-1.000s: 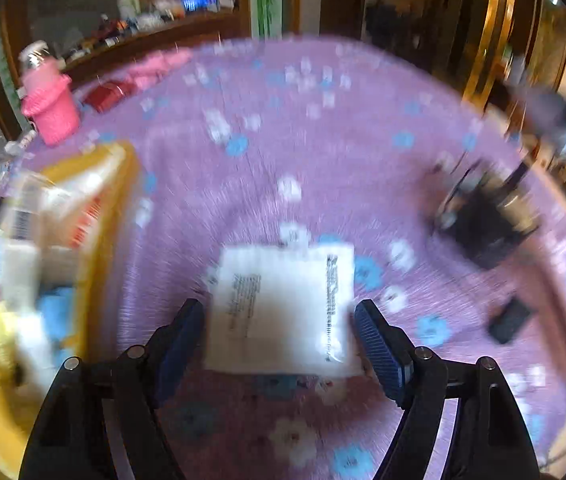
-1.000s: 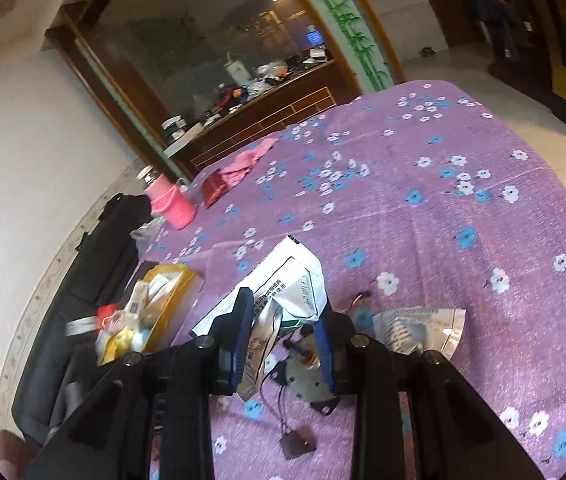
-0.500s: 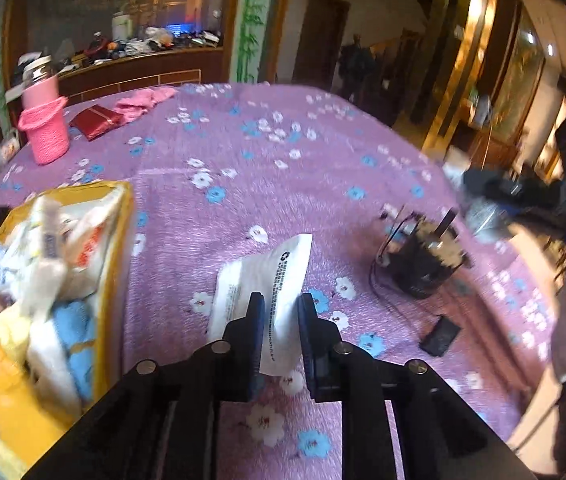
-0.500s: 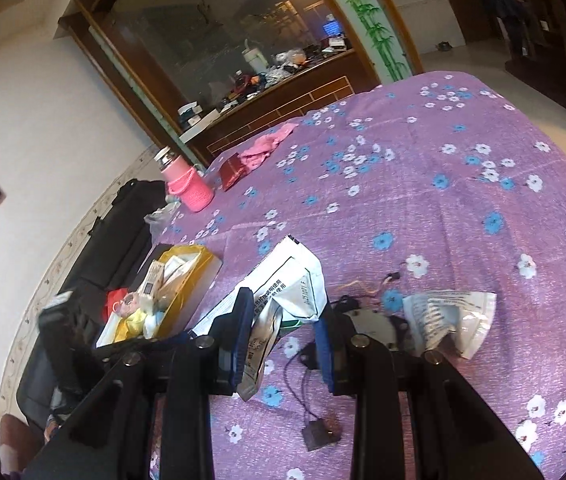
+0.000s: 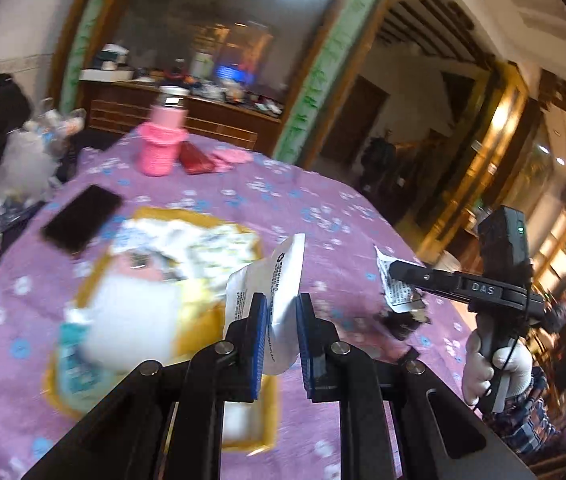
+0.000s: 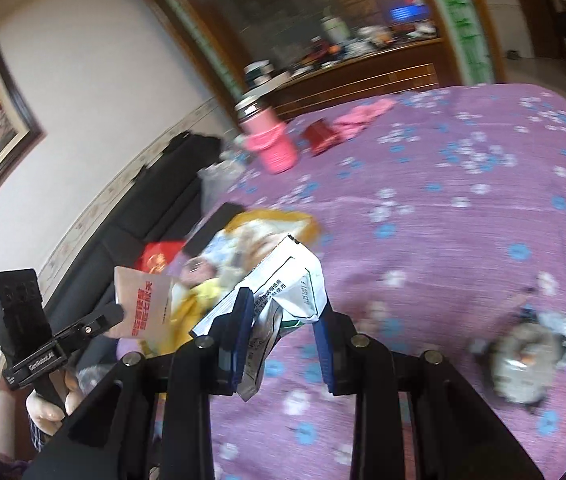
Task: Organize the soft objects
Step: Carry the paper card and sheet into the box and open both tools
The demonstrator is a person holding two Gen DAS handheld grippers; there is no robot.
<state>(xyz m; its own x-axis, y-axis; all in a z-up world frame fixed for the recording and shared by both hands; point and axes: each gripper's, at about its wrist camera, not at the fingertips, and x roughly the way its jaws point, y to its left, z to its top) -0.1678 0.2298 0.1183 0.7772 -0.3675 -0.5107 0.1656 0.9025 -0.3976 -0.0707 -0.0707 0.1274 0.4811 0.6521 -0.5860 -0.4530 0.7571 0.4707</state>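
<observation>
The left gripper (image 5: 279, 332) pinches a flat white pouch (image 5: 279, 280) between its blue ribbed pads, the pouch standing upright with small black print down one side and a smooth, slightly glossy face. It hangs above the near right corner of a shallow yellow tray (image 5: 199, 328), which sits on the purple flower-print cloth of the tabletop (image 5: 323, 208) and is heaped with soft packets in white, pale blue and yellow (blur hides their details). Left of the tray lies a flat black phone (image 5: 81, 218); farther off stand a pink bottle (image 5: 163, 144) in a knitted-looking sleeve, a dark red wallet (image 5: 197, 160) and a folded pink cloth (image 5: 231, 158).

The right gripper (image 6: 281, 328) is clamped on a crumpled white sachet (image 6: 287, 280) with green lines and grey print, its foil-like lower edge (image 6: 261, 356) drooping between the fingers. In the left wrist view that gripper (image 5: 397, 270) appears at the right, held in a white-gloved hand (image 5: 495, 368), with the sachet (image 5: 397, 292) at its tip. In the right wrist view the yellow tray (image 6: 299, 222) lies beyond the sachet, and the other pouch (image 6: 143, 300), red lettering on this face, shows at the left at the tip of the left gripper (image 6: 117, 314). At the near right on the tabletop (image 6: 463, 220) rests a round grey object (image 6: 523, 364), too blurred to name.
</observation>
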